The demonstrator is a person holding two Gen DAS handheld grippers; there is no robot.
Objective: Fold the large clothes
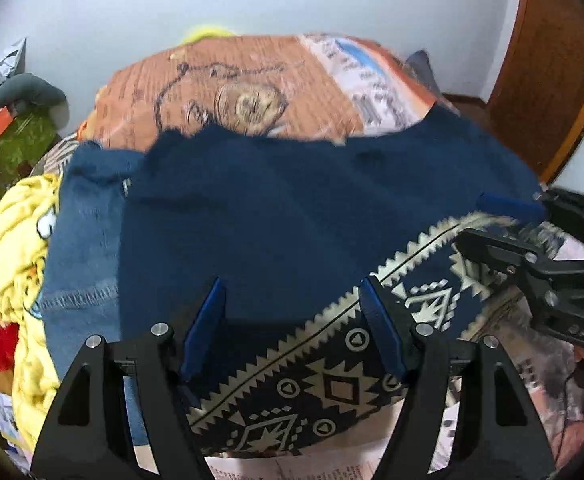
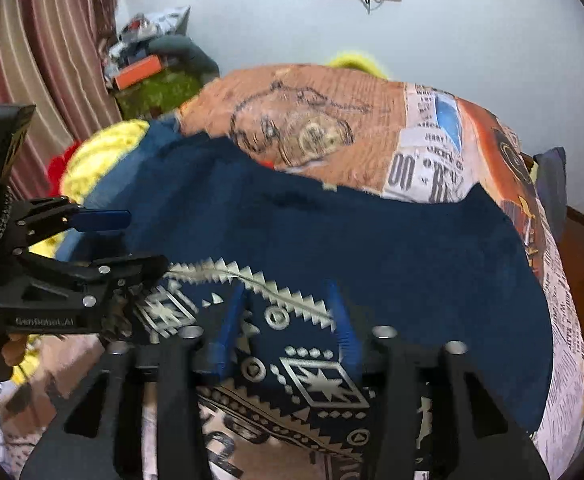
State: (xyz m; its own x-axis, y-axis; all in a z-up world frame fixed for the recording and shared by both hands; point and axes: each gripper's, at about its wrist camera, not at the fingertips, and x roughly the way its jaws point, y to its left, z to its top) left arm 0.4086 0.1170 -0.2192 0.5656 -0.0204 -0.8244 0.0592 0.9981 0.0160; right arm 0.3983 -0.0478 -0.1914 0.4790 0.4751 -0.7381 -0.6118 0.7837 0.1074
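You are working over a bed (image 1: 251,80) whose orange printed cover is lying against a white wall (image 2: 472,32); the navy patterned garment (image 1: 271,208) is spreading across its near edge, beside yellow clothes (image 1: 15,240) at the left edge; your left gripper (image 1: 292,328) and right gripper (image 2: 287,324) are both standing released, jaws straddling the garment's patterned hem.

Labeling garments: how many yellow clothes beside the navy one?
1 sure: yellow garment left of the navy garment, bunched. Yellow scrap behind the bed may be another.
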